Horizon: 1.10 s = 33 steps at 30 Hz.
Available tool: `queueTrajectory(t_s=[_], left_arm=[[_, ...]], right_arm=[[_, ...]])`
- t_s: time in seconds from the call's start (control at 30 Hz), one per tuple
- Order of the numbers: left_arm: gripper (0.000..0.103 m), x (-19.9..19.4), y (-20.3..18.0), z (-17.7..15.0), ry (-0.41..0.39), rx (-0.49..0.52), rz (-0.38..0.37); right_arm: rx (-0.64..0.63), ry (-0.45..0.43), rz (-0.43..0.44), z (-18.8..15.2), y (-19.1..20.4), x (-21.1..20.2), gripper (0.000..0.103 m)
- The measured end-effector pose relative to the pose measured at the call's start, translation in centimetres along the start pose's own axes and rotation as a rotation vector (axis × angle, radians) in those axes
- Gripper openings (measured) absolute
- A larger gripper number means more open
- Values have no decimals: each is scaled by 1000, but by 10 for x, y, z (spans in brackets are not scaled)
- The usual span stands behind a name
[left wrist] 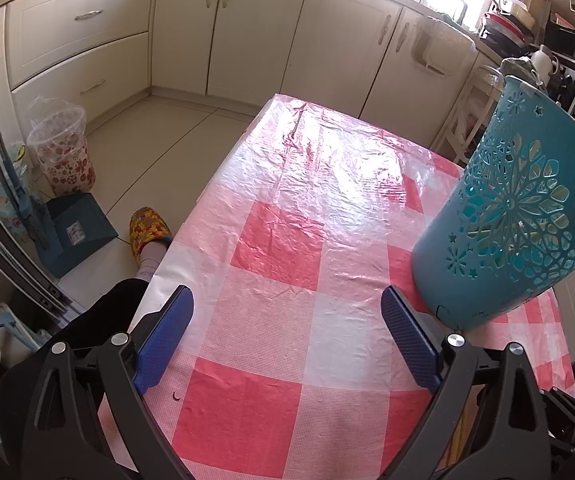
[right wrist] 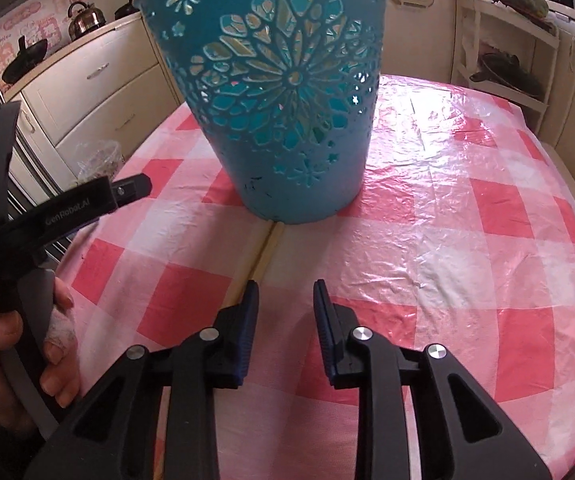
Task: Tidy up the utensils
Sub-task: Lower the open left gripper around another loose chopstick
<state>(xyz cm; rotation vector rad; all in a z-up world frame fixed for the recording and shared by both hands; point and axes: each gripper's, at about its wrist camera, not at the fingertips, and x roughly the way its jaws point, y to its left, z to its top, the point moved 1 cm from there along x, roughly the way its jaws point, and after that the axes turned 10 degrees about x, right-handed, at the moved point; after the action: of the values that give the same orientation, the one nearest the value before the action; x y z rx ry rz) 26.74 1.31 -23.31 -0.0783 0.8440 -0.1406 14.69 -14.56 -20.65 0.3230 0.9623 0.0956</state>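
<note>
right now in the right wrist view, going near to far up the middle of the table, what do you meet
right hand-held gripper → wooden chopsticks lying on the checked tablecloth → teal cut-out basket → cream cabinets behind

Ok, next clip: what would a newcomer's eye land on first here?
The teal cut-out basket stands upright on the red-and-white checked tablecloth. Two pale wooden sticks lie side by side on the cloth, running from the basket's base toward the right gripper, whose jaws stand partly open with nothing between them. The left gripper is wide open over bare cloth.
</note>
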Motion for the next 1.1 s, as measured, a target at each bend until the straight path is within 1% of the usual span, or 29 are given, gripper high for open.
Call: queueTrajectory(t_s=[0.13, 0.27, 0.3, 0.4, 0.43, 0.6, 0.77, 0.83, 0.87, 0.93, 0.97, 1.03, 1.1], left_arm=[[91, 1, 0, 0, 1, 0, 1], [91, 1, 0, 0, 0, -2, 0], [91, 1, 0, 0, 0, -3, -1], [91, 1, 0, 0, 0, -3, -1], [91, 1, 0, 0, 0, -4, -1], [91, 2, -1, 0, 5, 0, 2], [91, 4, -2, 0, 15, 8, 9], [91, 4, -4, 0, 16, 14, 11], [91, 2, -4, 0, 10, 19, 8], [91, -2, -11, -1, 4, 56, -1], [91, -6, -18, -2, 8, 89, -22], [91, -13, -37, -9, 30, 147, -92], [91, -16, -63, -18, 51, 239, -122]], right_arm=[[-13, 12, 4, 0, 7, 5, 28], [-79, 5, -33, -5, 15, 8, 28], [-88, 14, -36, -6, 15, 8, 27], [-148, 9, -62, -11, 15, 4, 19], [-164, 9, -70, -12, 13, 3, 17], [-200, 14, -92, -13, -8, -6, 14], [-196, 26, -67, -8, -33, -10, 14], [-172, 34, -51, -6, -33, -11, 14], [-180, 35, -51, -6, -33, -12, 14], [-207, 34, -60, -8, -32, -13, 14], [-204, 33, -60, -7, -33, -13, 14], [-165, 28, -39, -4, -41, -13, 14], [-107, 16, 1, -3, -50, -13, 14]])
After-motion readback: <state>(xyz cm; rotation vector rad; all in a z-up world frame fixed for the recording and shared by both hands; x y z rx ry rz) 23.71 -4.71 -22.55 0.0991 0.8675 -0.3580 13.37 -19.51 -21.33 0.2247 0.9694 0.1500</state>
